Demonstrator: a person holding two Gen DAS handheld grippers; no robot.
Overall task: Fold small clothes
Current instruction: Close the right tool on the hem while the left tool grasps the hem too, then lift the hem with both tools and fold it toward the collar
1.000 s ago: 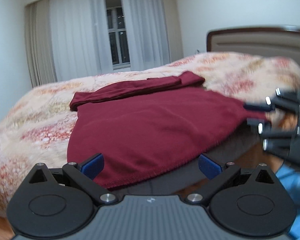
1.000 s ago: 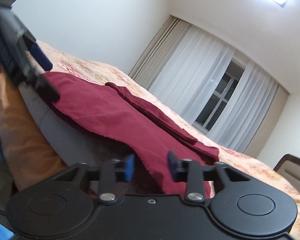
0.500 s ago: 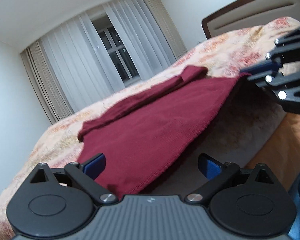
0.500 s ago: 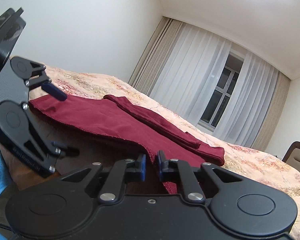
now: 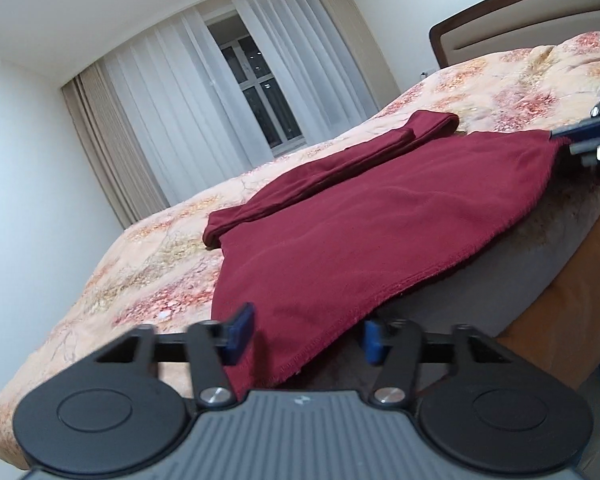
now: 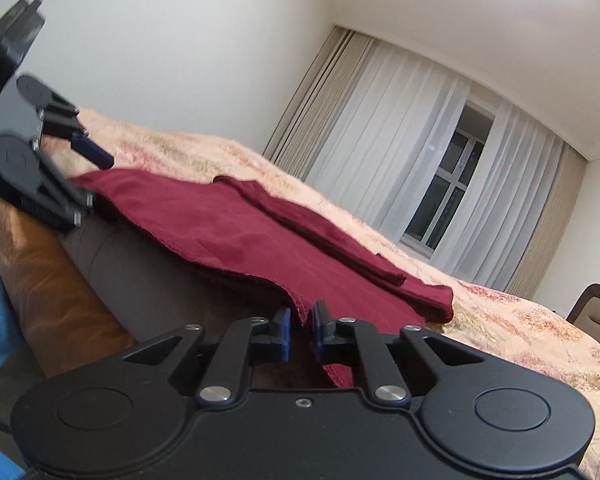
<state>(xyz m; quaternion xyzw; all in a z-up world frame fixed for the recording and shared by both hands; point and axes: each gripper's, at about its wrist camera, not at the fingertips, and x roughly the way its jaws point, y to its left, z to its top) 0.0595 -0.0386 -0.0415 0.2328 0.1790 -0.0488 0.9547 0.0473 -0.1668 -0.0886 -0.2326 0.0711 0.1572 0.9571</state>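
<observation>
Right wrist view: the right gripper [image 6: 299,330] is pinched onto the hem corner of the maroon garment [image 6: 236,236], which lies spread on the bed [image 6: 520,320]. The left gripper [image 5: 304,334] stands agape around the opposite corner, not clamped. Sleeves appear folded in; the body fold remains undone.

Dark red knit garment [image 5: 364,216] spread flat on bed, hem overhanging edge, sleeves folded across.
</observation>
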